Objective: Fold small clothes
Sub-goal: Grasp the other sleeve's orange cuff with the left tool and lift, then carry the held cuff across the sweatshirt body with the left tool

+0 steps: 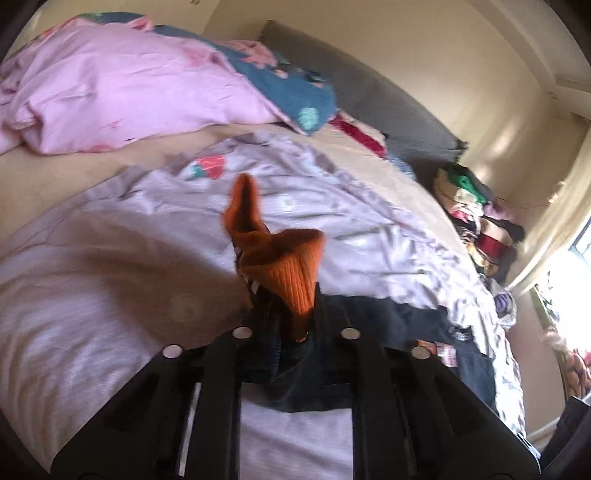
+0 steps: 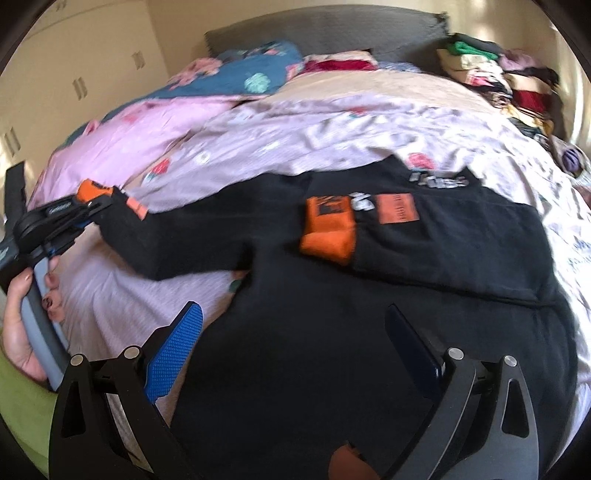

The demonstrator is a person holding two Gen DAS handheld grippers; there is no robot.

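Black fabric of the small black top [image 2: 332,288] fills the space just ahead of the right gripper [image 2: 293,343], whose two fingers stand wide apart above it, the blue textured pad [image 2: 177,350] on one side and the darker finger on the other, gripping nothing. That garment lies spread flat on the lilac sheet [image 2: 295,140], its body running forward from the right gripper's fingers, with orange patches [image 2: 399,208] and white lettering further ahead and one orange-cuffed sleeve [image 2: 327,238] folded across its front.

Out to the left of the right gripper, the other sleeve stretches sideways to the left gripper [image 2: 94,197], which is clenched on the orange cuff [image 1: 284,266]. In the left wrist view that ribbed cuff bunches up from between the closed fingers, with the dark sleeve cloth trailing beneath and to the right. A hand [image 2: 22,325] holds the left gripper's grey handle.

Beyond the garment, ahead of both tools, sit a pink duvet [image 1: 110,92], a blue patterned pillow [image 2: 251,70] and the grey headboard [image 2: 332,29]. Ahead and to the right of both grippers, a pile of mixed clothes [image 1: 476,218] rests at the bed's edge.
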